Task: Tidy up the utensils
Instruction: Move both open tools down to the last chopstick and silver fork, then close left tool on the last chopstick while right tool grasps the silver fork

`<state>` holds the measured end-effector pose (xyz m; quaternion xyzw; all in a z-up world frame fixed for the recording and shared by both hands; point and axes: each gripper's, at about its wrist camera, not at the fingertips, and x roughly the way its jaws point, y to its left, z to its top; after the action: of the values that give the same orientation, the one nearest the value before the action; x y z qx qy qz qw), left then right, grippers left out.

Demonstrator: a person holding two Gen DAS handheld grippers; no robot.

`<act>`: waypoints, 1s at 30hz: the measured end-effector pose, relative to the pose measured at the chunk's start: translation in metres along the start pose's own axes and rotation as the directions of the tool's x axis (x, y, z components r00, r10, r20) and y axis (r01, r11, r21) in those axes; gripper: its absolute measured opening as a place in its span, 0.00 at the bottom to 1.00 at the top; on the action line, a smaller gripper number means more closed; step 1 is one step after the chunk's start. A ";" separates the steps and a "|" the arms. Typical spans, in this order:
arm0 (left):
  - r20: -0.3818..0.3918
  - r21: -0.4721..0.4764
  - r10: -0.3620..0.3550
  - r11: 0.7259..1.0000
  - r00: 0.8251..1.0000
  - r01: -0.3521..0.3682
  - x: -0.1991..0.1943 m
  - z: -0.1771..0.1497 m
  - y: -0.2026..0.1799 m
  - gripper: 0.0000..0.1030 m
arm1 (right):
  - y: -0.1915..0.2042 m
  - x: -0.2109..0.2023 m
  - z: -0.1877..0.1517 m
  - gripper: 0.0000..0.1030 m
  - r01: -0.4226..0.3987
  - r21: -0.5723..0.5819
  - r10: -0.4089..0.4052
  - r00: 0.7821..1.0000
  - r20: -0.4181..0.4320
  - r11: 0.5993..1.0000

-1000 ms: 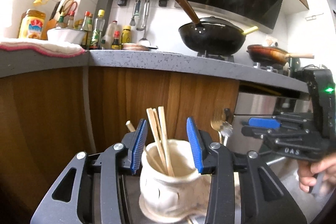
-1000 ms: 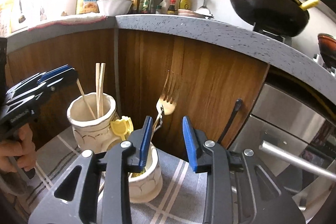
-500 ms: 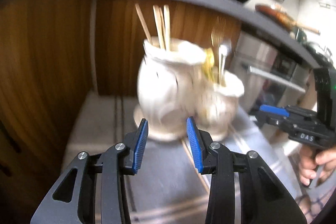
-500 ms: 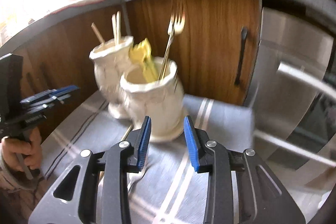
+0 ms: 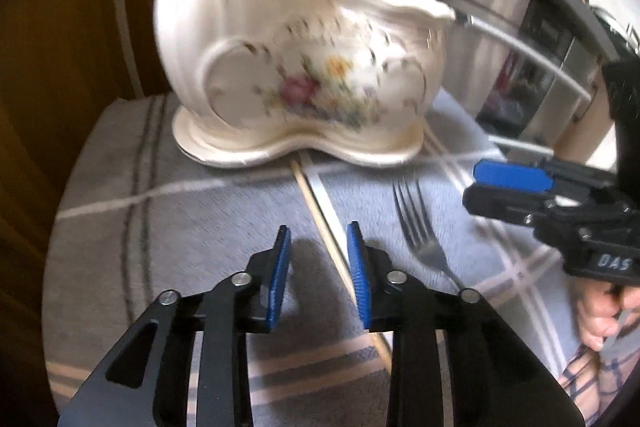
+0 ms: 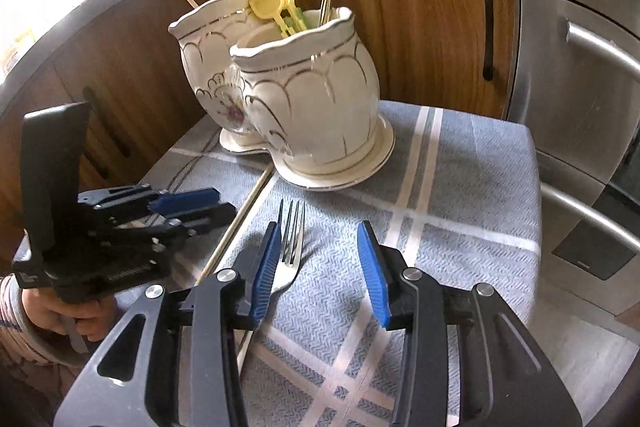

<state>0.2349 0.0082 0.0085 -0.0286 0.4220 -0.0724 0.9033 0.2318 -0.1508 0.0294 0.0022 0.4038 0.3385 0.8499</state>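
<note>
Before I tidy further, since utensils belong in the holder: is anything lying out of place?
Yes. A fork and a wooden chopstick lie loose on the striped cloth in front of the ceramic holder.

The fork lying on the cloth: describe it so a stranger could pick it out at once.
Find the blue-grey striped cloth with the cream double-pot ceramic holder on it. In front of the holder, a silver fork lies flat, tines toward the holder. Unlike the thin wooden chopstick beside it, it is metal and pronged.

The left gripper point(image 5: 316, 259) closes over a chopstick point(image 5: 320, 217) on the cloth point(image 5: 180, 227) (pads not yet touching). A fork point(image 5: 416, 223) lies beside it, below the holder point(image 5: 296, 67).
</note>
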 end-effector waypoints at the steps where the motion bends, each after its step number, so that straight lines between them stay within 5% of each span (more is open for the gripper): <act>1: 0.003 0.019 0.011 1.000 1.000 -0.012 0.001 -0.001 -0.003 0.26 | 0.000 0.000 0.000 0.39 -0.001 -0.001 0.001 1.000 -0.002 1.000; 6: -0.005 0.111 0.059 0.992 0.998 -0.058 0.004 0.000 -0.019 0.09 | 0.004 0.007 -0.001 0.40 -0.013 -0.021 0.013 1.000 -0.023 1.000; 30: -0.064 0.134 0.083 0.988 0.994 -0.073 -0.029 -0.025 0.026 0.09 | 0.039 0.054 0.000 0.43 0.027 -0.139 -0.044 0.992 -0.120 0.990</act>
<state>0.2001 0.0384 0.0116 0.0501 0.4484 -0.0656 0.8900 0.2338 -0.0896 0.0028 -0.0841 0.4313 0.3497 0.8274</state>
